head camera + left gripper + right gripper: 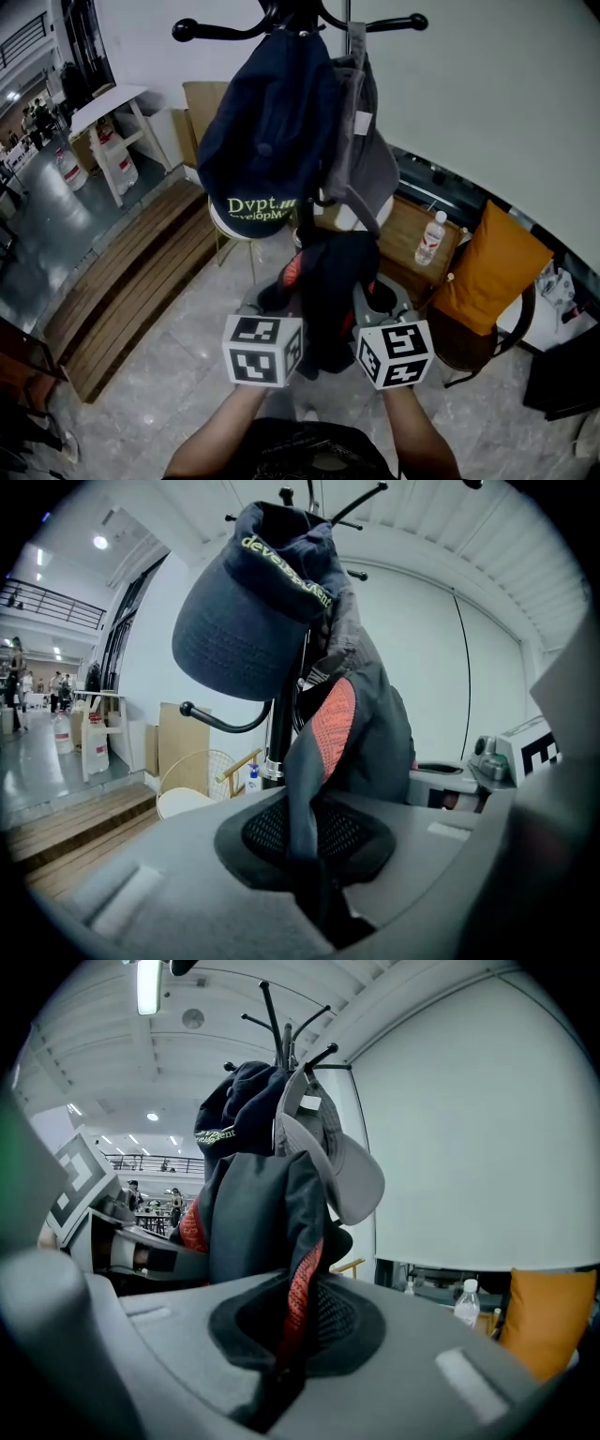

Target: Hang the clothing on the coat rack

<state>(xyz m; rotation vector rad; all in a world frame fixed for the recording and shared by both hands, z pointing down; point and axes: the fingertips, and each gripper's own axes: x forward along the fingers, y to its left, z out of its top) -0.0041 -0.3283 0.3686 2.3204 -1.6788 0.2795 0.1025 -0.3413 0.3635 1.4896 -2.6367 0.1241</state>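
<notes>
A dark garment (330,281) with an orange-red mesh lining hangs bunched between my two grippers, just below the coat rack (298,19). My left gripper (277,307) is shut on its left side and my right gripper (369,307) on its right side. In the left gripper view the jaws (317,892) pinch a dark fold of the garment (370,724). In the right gripper view the jaws (281,1363) clamp a red-edged fold of the garment (248,1213). A navy cap (267,141) and a grey hat (364,155) hang on the rack's hooks above.
A chair with an orange cushion (489,272) stands at the right. A water bottle (429,238) sits on a wooden table (401,246) behind the rack. A white round chair (234,232) and a wooden bench (131,277) lie to the left.
</notes>
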